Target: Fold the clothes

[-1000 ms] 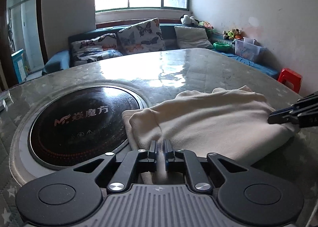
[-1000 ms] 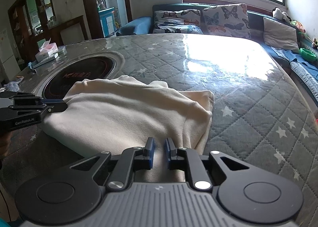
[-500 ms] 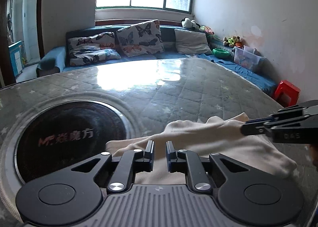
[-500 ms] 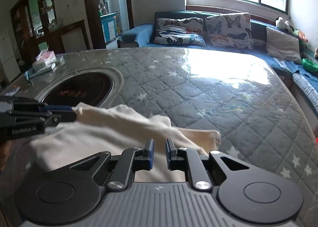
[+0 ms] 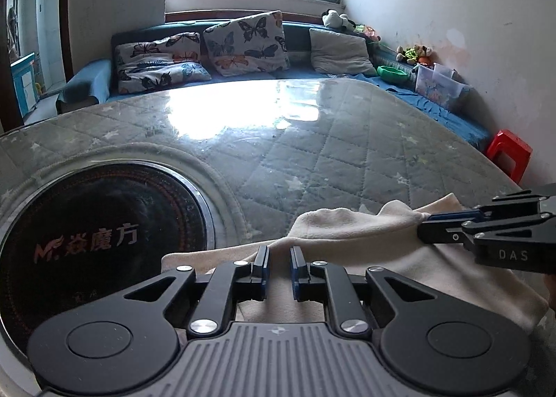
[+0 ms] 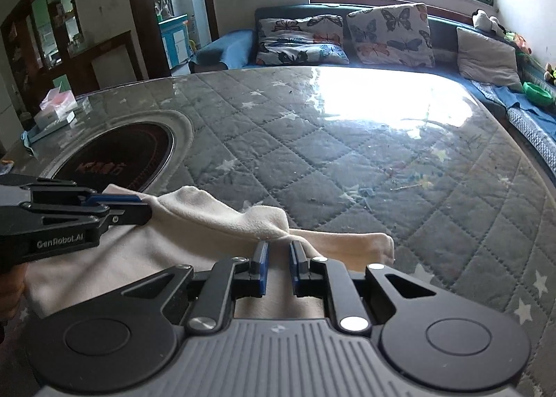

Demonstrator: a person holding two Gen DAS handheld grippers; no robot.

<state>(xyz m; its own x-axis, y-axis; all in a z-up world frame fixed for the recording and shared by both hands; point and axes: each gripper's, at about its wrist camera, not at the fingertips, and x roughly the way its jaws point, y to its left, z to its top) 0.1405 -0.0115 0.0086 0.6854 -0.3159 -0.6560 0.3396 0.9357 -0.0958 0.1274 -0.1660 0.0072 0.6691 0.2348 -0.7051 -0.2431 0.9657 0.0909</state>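
Observation:
A cream garment (image 5: 347, 233) lies folded near the front edge of the quilted table (image 5: 312, 139). Its far edge is lifted into a ridge between my two grippers. My left gripper (image 5: 278, 251) is shut on that edge near the cooktop side, and it also shows in the right wrist view as the left gripper (image 6: 146, 211) pinching the cloth's corner. My right gripper (image 6: 278, 247) is shut on the same edge of the garment (image 6: 208, 219) further right. In the left wrist view the right gripper (image 5: 422, 228) comes in from the right with cloth in its tips.
A round black cooktop (image 5: 104, 230) is set into the table at the left, just beside the cloth. A tissue box (image 6: 57, 106) sits at the table's far left edge. A sofa with butterfly cushions (image 5: 243, 42) runs behind, and a red stool (image 5: 509, 150) stands at the right.
Both grippers have drawn back toward the near edge, bringing the cloth's far edge with them. The cloth has come off the cooktop, and more bare table shows beyond it.

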